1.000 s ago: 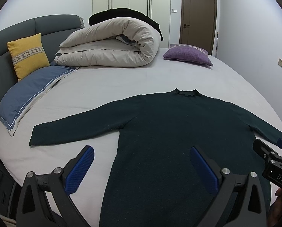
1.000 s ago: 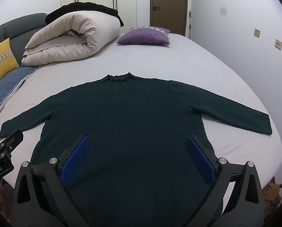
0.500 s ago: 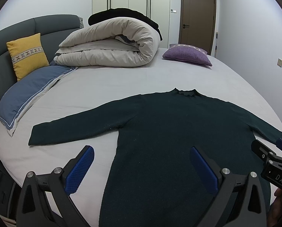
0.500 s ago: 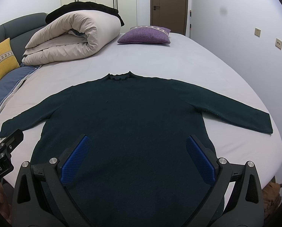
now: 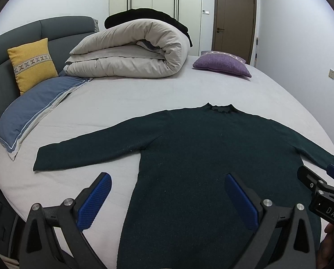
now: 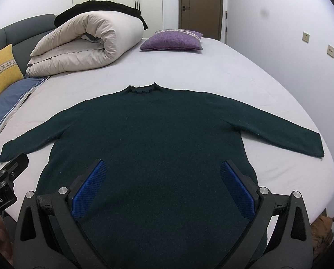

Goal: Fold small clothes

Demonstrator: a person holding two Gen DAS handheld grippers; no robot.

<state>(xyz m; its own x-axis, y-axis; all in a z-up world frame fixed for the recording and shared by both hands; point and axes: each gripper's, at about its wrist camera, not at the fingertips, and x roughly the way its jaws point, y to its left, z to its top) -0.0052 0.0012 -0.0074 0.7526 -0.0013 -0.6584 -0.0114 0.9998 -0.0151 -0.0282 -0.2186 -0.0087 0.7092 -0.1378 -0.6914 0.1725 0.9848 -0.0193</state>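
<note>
Dark green sweater (image 6: 149, 134) lies flat on the bed (image 6: 211, 71), collar at the far side, both sleeves spread wide, hem nearest us; nothing folded yet. Left gripper (image 5: 167, 199) hangs over the near left edge of the body, jaws wide apart and holding nothing; right gripper (image 6: 164, 188) hangs over the lower body, equally spread and empty. First move looks like a sleeve fold; best to pinch each cuff cleanly, one layer of knit only, and lay it straight across the chest; keep the body from dragging on the sheet.
</note>
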